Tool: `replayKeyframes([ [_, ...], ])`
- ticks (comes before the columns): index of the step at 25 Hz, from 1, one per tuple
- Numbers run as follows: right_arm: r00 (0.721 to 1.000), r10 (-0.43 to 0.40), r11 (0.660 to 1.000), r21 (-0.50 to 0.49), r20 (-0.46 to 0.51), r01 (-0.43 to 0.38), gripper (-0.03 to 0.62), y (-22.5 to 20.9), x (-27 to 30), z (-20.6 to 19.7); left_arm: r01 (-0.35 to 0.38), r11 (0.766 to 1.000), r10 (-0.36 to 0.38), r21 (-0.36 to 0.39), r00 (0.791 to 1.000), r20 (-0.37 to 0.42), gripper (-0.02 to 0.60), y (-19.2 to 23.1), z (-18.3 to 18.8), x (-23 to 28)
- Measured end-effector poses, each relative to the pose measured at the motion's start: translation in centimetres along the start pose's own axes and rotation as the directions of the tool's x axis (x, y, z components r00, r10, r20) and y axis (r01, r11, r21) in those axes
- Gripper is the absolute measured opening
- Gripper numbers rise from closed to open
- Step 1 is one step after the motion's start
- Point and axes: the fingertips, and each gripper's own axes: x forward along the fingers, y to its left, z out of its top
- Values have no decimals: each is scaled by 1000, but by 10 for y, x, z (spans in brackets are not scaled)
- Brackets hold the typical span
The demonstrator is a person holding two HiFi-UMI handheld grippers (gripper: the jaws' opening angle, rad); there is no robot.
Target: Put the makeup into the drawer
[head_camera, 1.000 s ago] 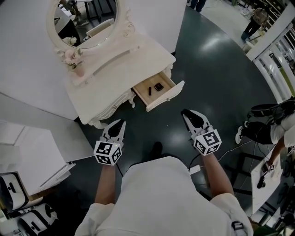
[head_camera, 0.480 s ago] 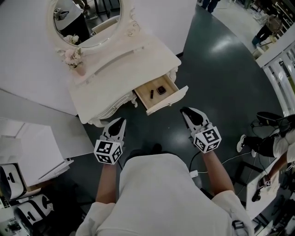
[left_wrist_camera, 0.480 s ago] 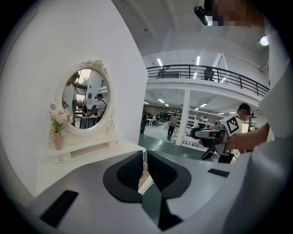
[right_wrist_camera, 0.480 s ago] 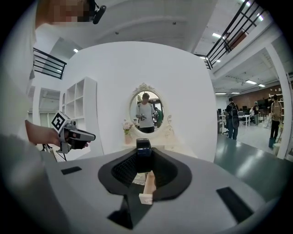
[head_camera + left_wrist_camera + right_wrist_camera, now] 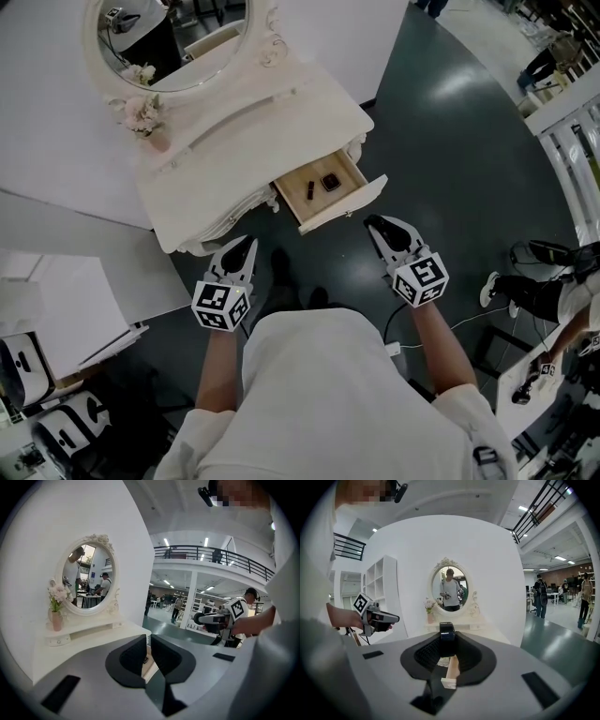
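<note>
We see the left gripper with its jaws nearly together, a thin slit between them and nothing in it. Ahead, the open drawer of the white dressing table holds a dark stick and a small dark case. The right gripper pinches a black round makeup jar at its tips, short of the drawer. Against a second ago, we find both grippers a little nearer the drawer, the right grip unchanged, and a shoe forward between them.
</note>
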Motion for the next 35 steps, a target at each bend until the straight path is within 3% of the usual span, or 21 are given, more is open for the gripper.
replayKeyframes([
  [14, 993, -75, 995, 58, -91, 81, 86, -19, 85, 1, 122, 992, -123, -14, 989, -85, 40, 71, 5, 82],
  [23, 972, -106, 993, 28, -211, 114, 86, -29, 132, -6, 189, 982, -191, -28, 971, -142, 40, 124, -1, 123],
  [35, 920, -138, 989, -3, -366, 147, 86, -35, 189, -47, 313, 949, -315, -47, 924, -217, 40, 135, -32, 142],
])
